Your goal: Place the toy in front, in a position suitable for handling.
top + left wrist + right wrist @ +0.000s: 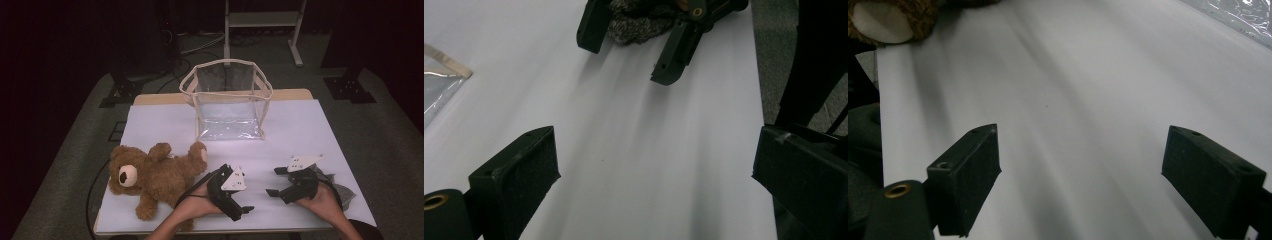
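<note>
The right claw (1080,175) hangs over the white table (1088,90), jaws wide apart with nothing between them. A teddy bear (888,20) lies at the upper left and a clear plastic bag (1238,15) at the upper right.

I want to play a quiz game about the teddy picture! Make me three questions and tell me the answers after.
1. True or false: the teddy bear is inside the clear bag.
2. Which claw is closer to the teddy bear: A) the left claw or B) the right claw?
3. Fill in: both claws are ____ with nothing between their jaws.

Key:
1. False. It lies on the white table cover, in front of the bag and to its left.
2. A.
3. Open.
</note>
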The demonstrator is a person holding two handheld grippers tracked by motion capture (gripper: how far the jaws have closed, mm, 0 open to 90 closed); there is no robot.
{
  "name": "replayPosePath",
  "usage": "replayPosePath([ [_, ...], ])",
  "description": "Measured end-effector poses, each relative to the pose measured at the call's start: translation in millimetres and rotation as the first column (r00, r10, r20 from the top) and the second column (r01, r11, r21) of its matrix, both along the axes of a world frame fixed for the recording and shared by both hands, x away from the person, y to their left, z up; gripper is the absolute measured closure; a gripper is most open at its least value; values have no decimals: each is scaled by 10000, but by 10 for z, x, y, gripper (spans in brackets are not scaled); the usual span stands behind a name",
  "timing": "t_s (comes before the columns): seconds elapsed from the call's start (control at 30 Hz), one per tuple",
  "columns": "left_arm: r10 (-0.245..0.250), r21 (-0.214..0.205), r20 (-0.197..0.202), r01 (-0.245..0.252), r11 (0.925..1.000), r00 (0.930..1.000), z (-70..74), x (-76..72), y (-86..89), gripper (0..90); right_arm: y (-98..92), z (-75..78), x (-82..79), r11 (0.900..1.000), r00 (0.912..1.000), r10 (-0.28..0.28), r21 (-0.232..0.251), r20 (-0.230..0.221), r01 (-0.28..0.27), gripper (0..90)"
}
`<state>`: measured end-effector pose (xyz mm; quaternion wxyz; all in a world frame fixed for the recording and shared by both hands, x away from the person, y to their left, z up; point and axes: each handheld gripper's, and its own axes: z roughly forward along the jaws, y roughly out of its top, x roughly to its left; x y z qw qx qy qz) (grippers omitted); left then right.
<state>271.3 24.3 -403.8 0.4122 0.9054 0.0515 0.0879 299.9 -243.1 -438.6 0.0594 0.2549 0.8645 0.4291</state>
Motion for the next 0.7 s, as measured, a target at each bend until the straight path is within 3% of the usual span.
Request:
replayPosePath([
  [0.23,-218,164,59,217,9996,9997,68,-7,33,47,-12,8,4,10000,10000,-46,8,31,46,142],
  [0.33,-259,-12,141,259,9997,9996,159,-13,69,51,-26,15,2,9999,10000,-80,70,19,80,142],
  [0.57,-401,295,375,390,9988,9985,261,-18,111,52,-14,8,-1,10000,10000,-34,40,14,34,142],
  [0.7,-442,191,342,436,9989,9984,321,-19,159,54,-5,7,-1,10000,10000,-26,47,-29,26,142],
])
